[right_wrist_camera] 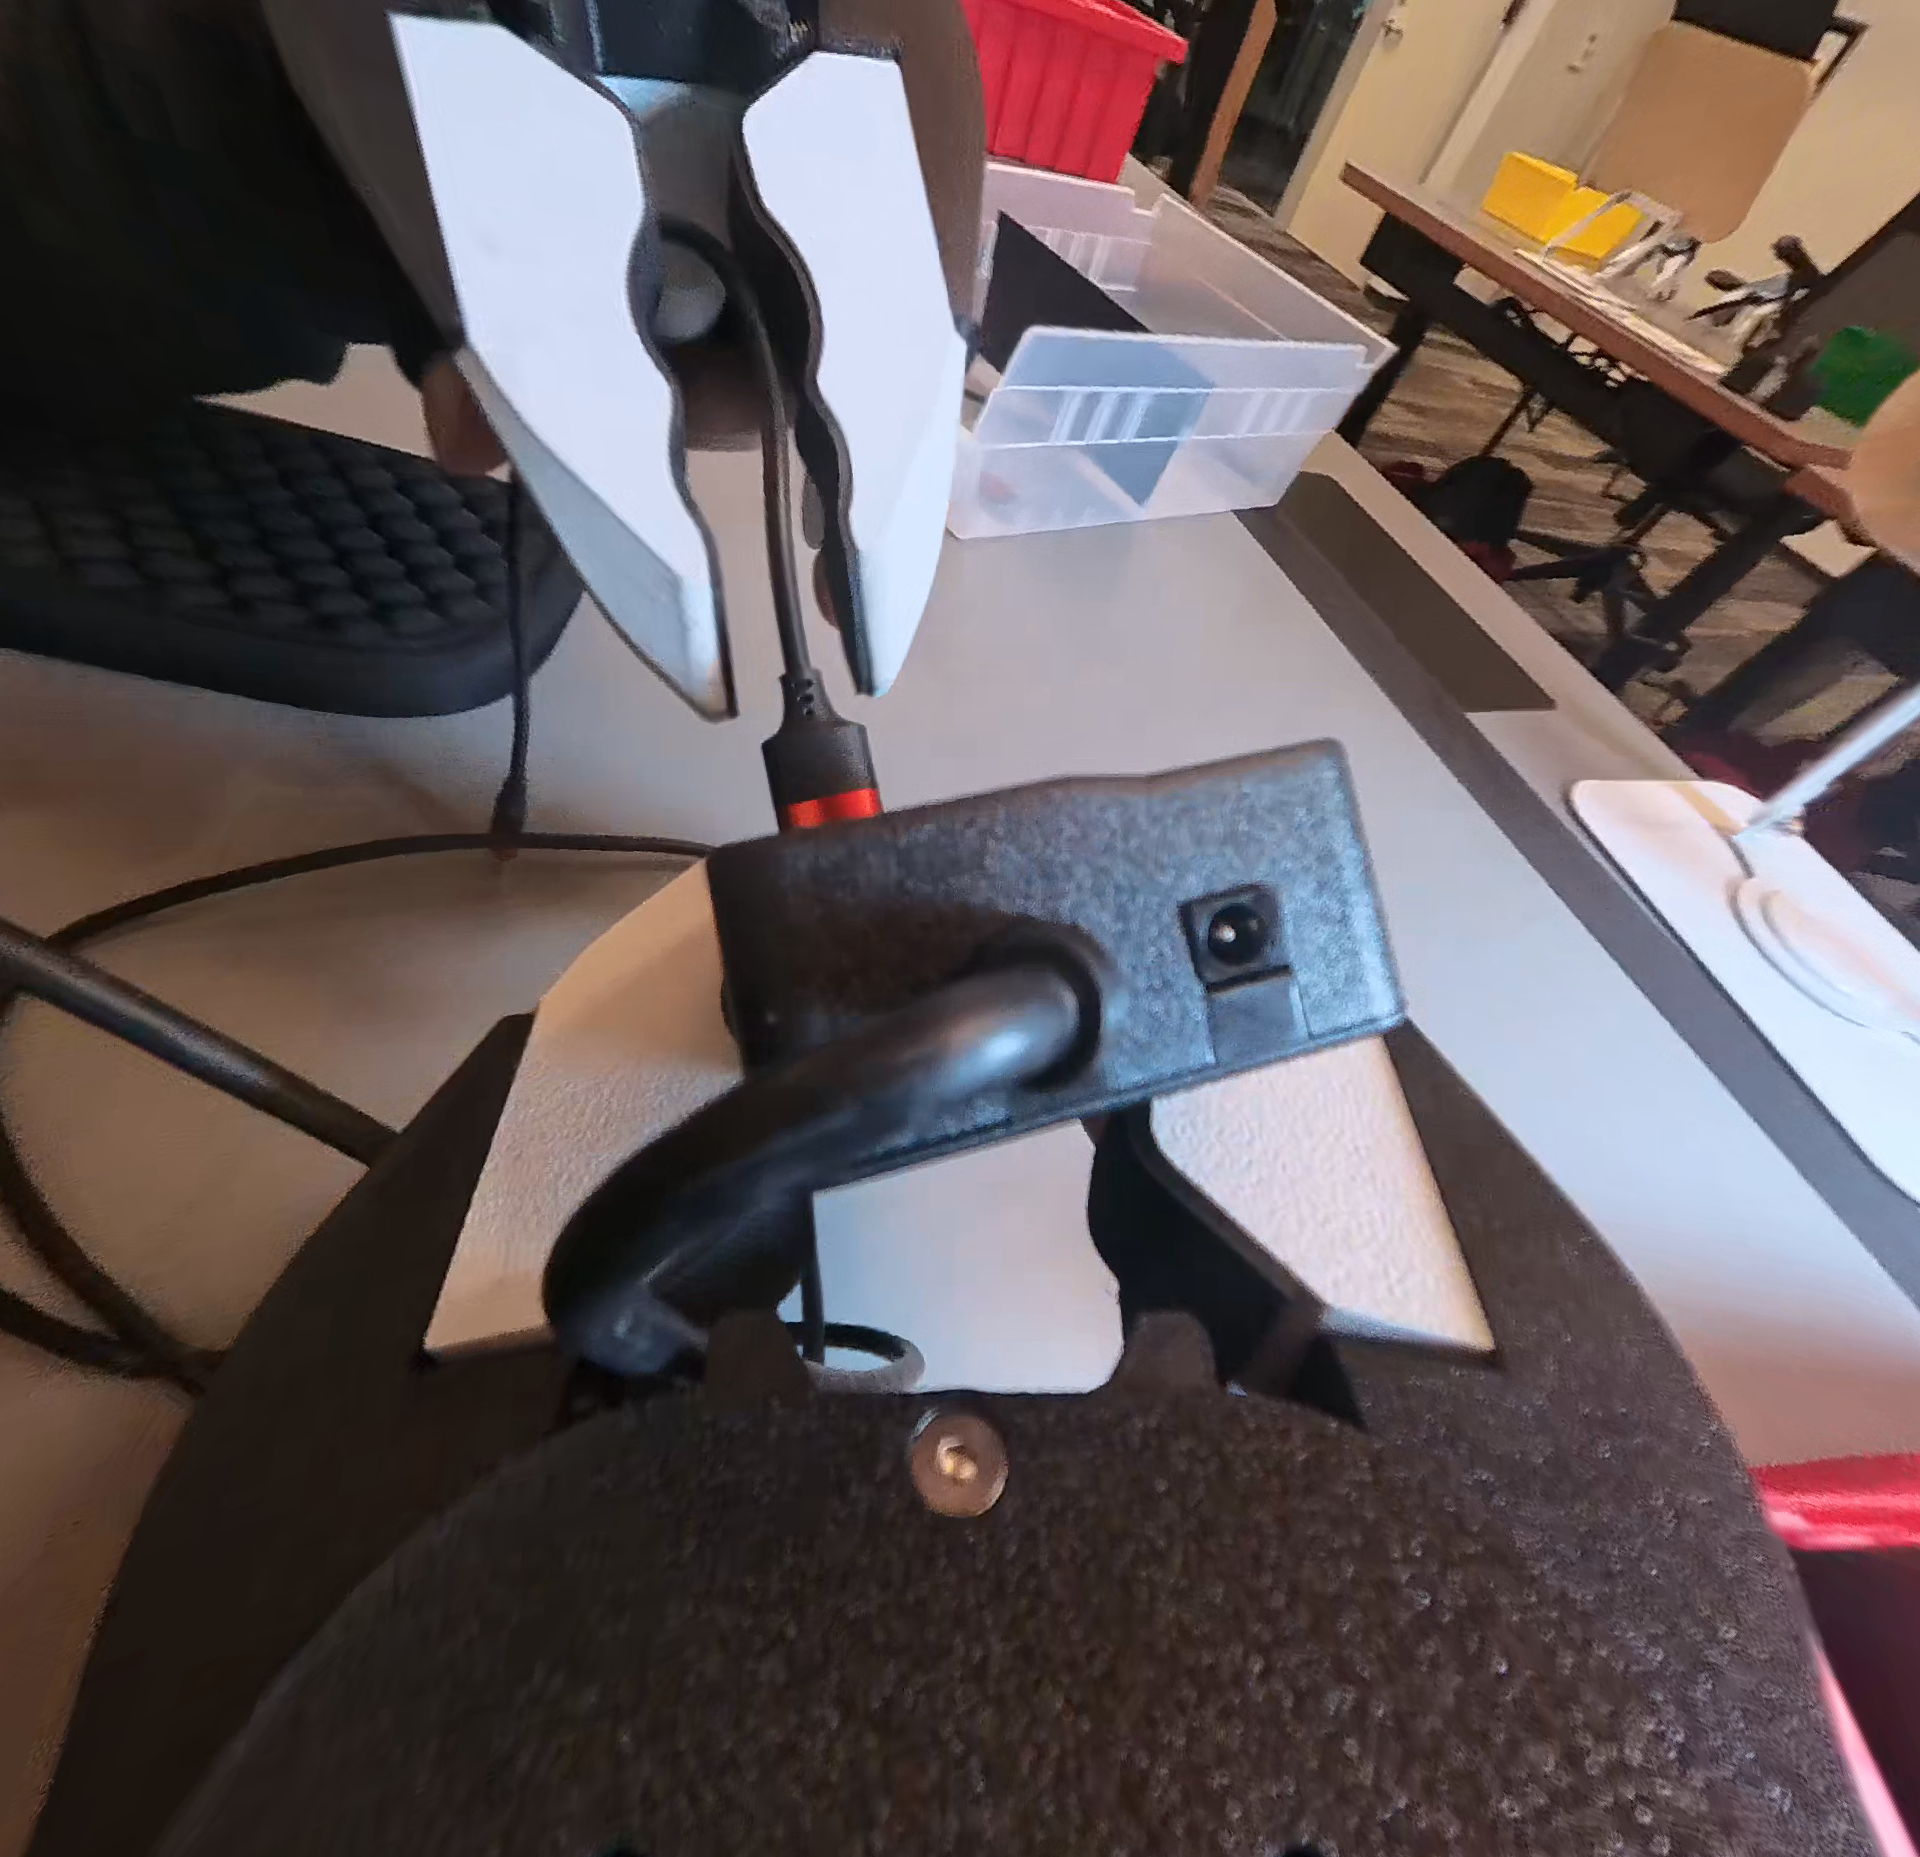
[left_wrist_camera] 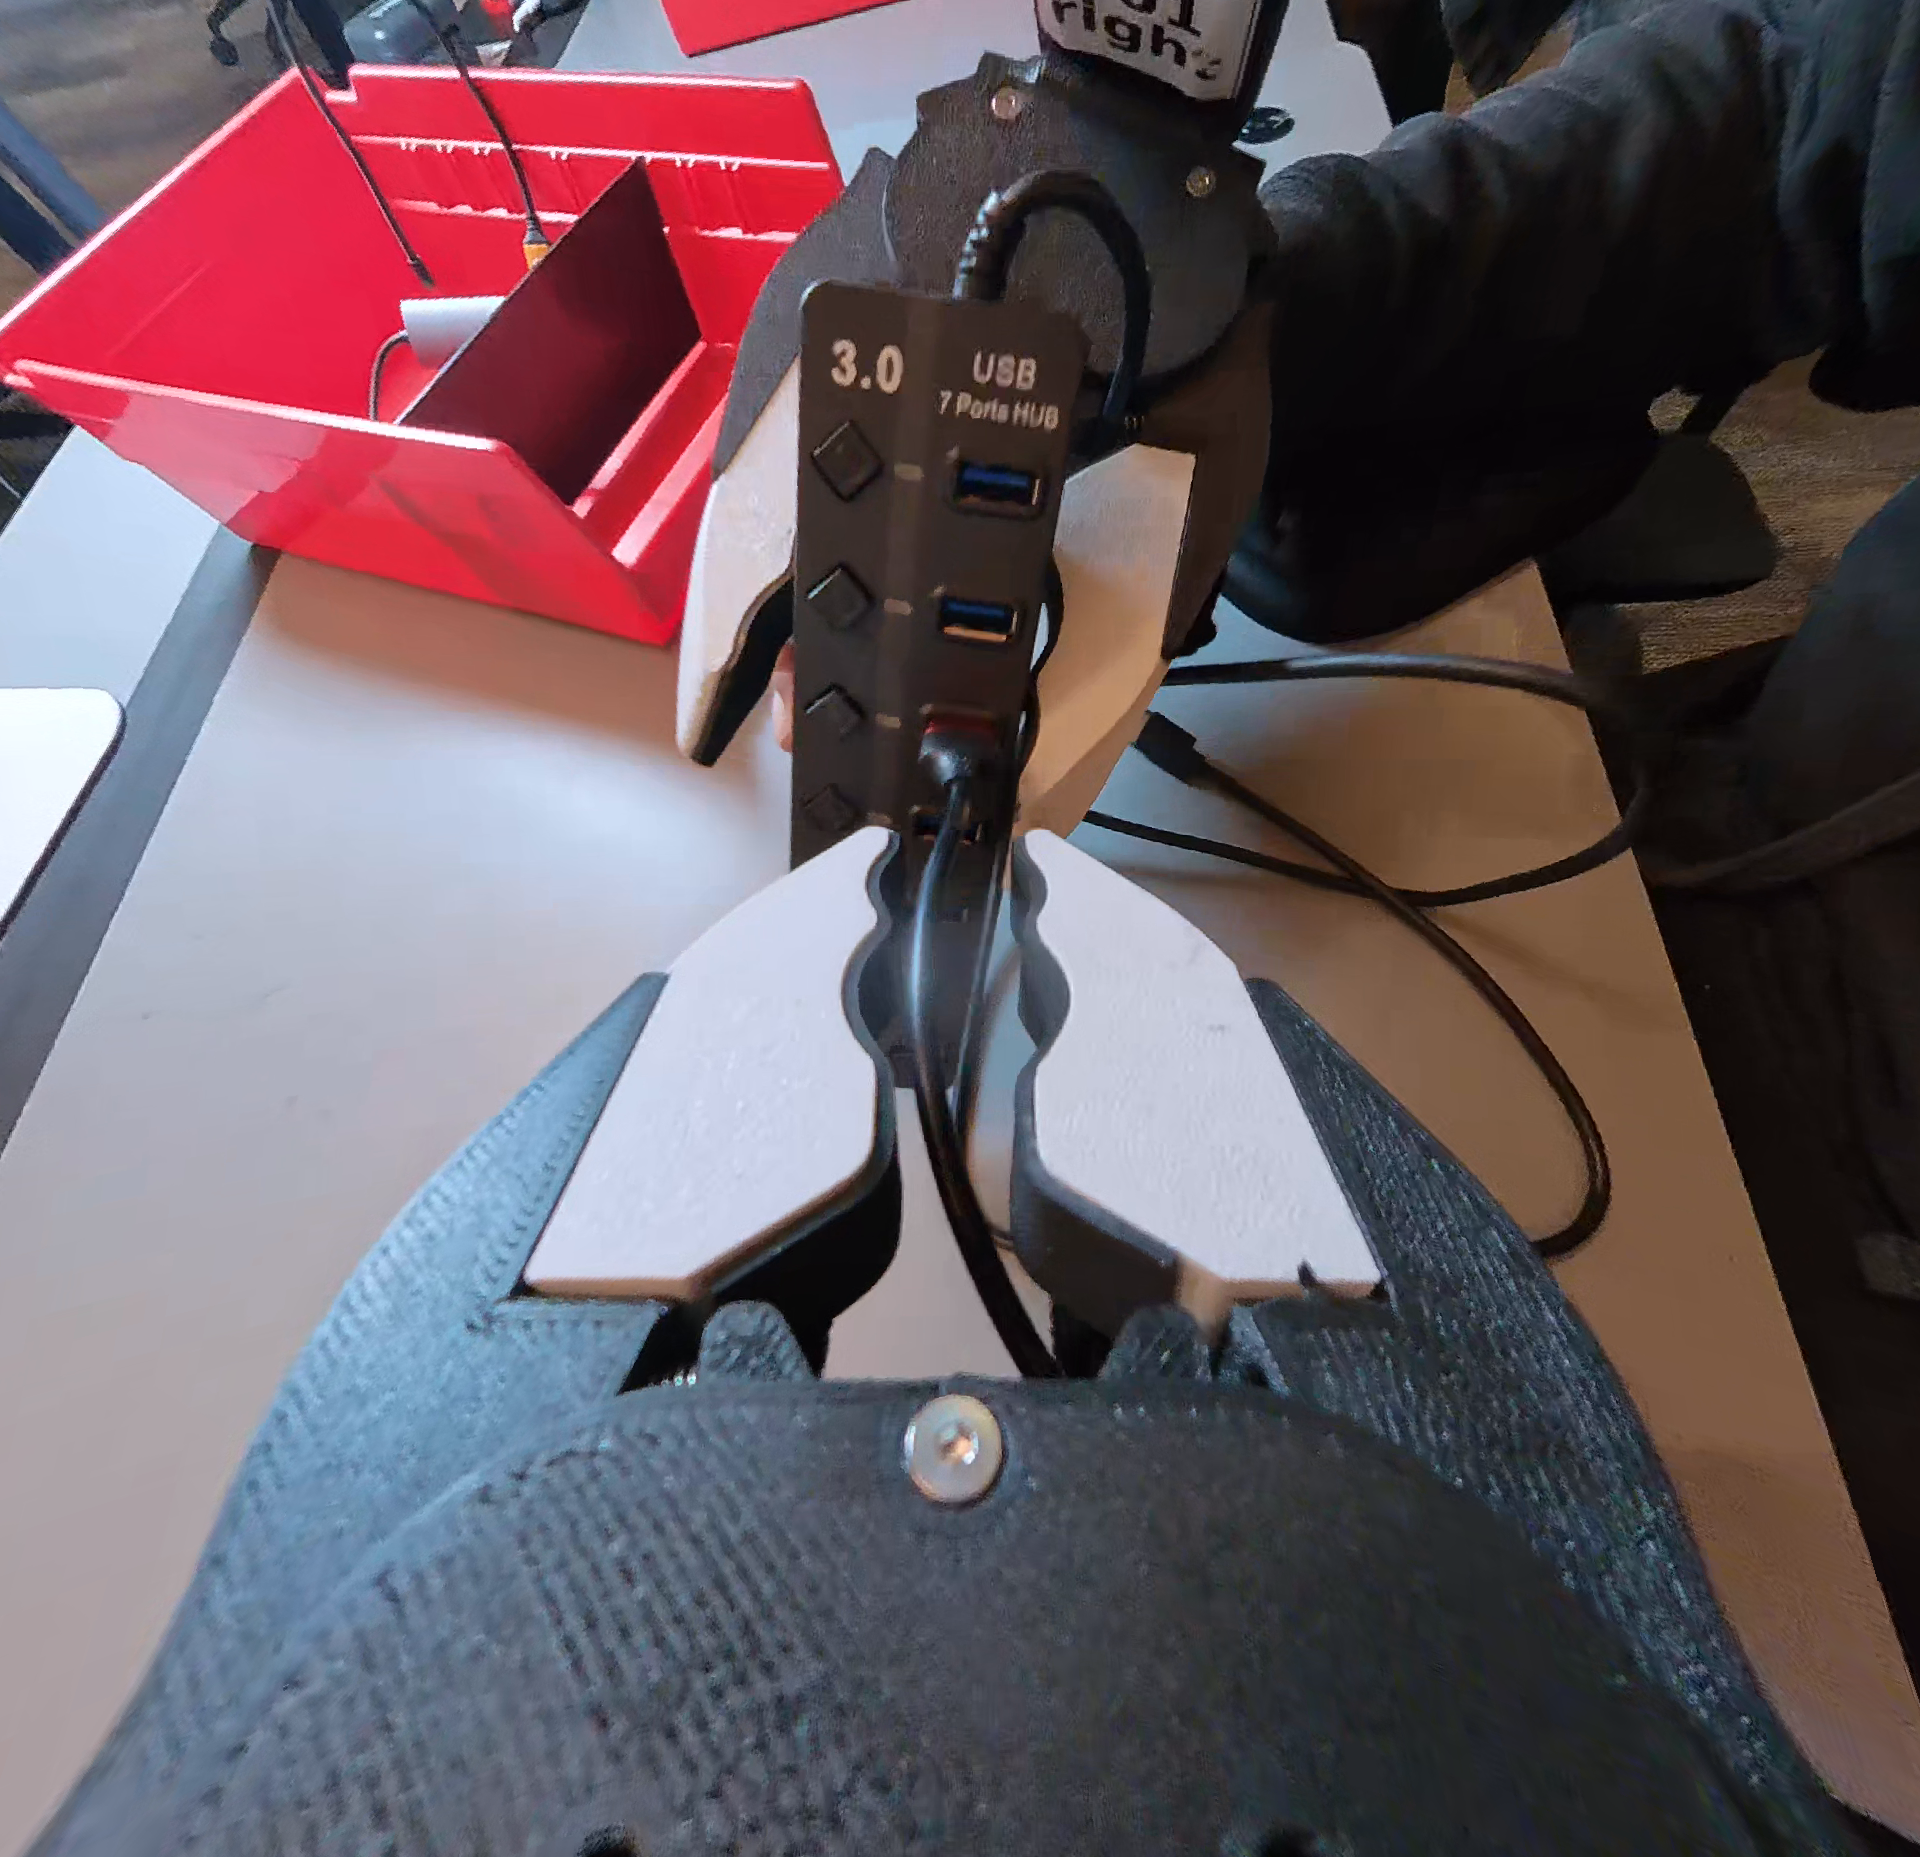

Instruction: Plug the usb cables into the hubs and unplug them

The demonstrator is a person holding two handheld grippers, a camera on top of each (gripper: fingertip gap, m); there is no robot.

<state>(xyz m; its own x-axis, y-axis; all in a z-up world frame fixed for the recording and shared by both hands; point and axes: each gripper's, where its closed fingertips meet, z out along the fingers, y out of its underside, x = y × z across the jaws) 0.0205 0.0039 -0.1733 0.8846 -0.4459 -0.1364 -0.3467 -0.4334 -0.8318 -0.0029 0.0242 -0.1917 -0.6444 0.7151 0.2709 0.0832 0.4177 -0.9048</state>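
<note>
Your right gripper (right_wrist_camera: pixel 1049 1132) is pinching the hub (left_wrist_camera: pixel 925 571) by its sides, holding it tilted up above the surface (left_wrist_camera: pixel 416 924), in front of the red bin (left_wrist_camera: pixel 312 457). A black cable (left_wrist_camera: pixel 940 976) with a red-ringed plug (right_wrist_camera: pixel 821 779) is sitting in one hub port. Your left gripper (left_wrist_camera: pixel 956 862) is standing slightly spread around that cable just behind the plug, fingers (left_wrist_camera: pixel 769 1059) not touching it.
</note>
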